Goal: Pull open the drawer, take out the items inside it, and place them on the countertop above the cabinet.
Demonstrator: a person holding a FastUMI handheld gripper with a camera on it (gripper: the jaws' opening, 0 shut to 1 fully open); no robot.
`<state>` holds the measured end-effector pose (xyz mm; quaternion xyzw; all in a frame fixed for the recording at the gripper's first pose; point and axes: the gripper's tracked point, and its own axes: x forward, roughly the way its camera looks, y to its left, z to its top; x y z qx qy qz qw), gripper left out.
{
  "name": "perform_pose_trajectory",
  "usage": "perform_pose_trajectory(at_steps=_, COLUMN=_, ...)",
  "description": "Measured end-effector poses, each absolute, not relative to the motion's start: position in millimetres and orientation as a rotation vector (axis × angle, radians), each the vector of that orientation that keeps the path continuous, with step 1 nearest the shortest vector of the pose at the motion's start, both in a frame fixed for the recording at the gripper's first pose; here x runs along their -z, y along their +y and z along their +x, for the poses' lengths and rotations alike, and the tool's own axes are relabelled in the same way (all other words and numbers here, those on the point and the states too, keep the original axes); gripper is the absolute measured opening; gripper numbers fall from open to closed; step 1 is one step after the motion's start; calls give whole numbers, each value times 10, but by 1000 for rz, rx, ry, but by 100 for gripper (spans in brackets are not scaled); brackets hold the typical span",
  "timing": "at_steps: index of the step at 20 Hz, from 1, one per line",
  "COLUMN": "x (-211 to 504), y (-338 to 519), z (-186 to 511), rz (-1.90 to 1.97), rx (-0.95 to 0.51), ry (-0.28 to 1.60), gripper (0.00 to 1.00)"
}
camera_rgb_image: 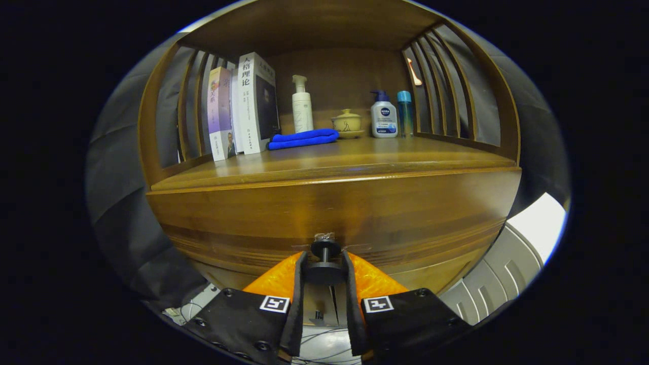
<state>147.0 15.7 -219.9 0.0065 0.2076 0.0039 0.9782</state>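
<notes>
A wooden cabinet stands in front of me, and its drawer front fills the space below the countertop. A round dark knob sticks out from the drawer's lower middle. My gripper is right at this knob, with both fingers pressed against its base from left and right. The drawer looks closed, so its inside is hidden.
On the countertop stand upright books at the left, a folded blue cloth, a white pump bottle, a small lidded cup, a white lotion bottle and a blue bottle. Slatted wooden sides enclose the shelf.
</notes>
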Motion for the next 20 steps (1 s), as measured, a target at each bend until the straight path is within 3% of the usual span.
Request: perform_pose_trajectory(at_steps=20, x=2190, y=133, z=387, rz=-53, rx=-42, ry=439, gripper=39)
